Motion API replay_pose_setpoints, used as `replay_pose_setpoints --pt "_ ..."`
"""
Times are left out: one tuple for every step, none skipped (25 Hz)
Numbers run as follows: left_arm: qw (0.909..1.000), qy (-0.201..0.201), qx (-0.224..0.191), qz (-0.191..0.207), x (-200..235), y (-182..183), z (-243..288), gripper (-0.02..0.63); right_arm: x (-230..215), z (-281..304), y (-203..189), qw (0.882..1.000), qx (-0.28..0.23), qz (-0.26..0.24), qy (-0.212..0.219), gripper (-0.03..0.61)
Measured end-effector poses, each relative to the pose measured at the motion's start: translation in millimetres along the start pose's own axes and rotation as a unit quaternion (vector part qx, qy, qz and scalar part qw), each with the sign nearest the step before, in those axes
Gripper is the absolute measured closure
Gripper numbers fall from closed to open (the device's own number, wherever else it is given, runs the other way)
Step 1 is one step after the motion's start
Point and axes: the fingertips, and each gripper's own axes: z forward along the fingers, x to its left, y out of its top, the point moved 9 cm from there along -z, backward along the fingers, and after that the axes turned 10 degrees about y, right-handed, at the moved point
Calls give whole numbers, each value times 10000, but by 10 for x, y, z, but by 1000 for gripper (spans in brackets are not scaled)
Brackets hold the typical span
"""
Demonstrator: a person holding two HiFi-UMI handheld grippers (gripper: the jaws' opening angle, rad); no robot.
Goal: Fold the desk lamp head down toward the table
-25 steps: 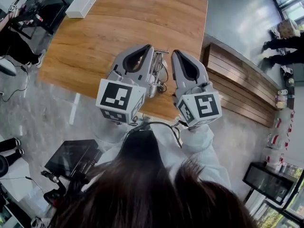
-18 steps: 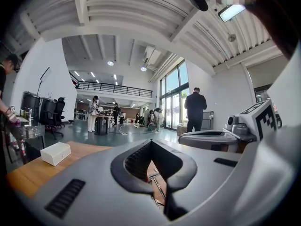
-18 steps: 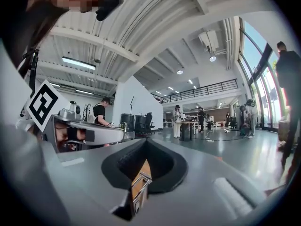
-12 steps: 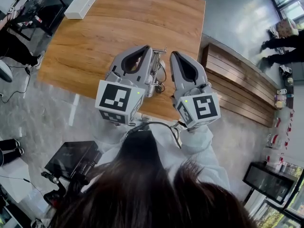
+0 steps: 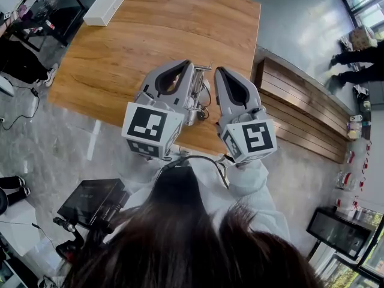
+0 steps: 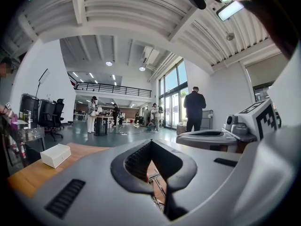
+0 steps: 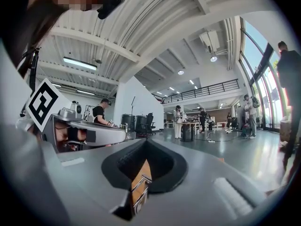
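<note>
Side by side, the grey left gripper [image 5: 189,65] and grey right gripper [image 5: 219,71] have jaws pressed together on nothing. A thin silver rod frame [image 5: 204,93], apparently the desk lamp, sits just below, between them. Well beyond the jaws, a closed white rectangular box [image 5: 104,6] lies on the brown wooden table [image 5: 150,35], its contents hidden.

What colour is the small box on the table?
The box is white, clearest in the head view.

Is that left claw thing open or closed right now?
Shut: in the left gripper view, the left gripper has its fingers meeting at their tips.
</note>
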Motion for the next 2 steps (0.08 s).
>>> replay_pose_setpoints --pt "10000 -9 3 0 -5 3 5 611 -4 1 0 10000 0 6 9 578" --pt "10000 -18 7 0 -10 7 10 611 -8 2 0 10000 0 13 19 578"
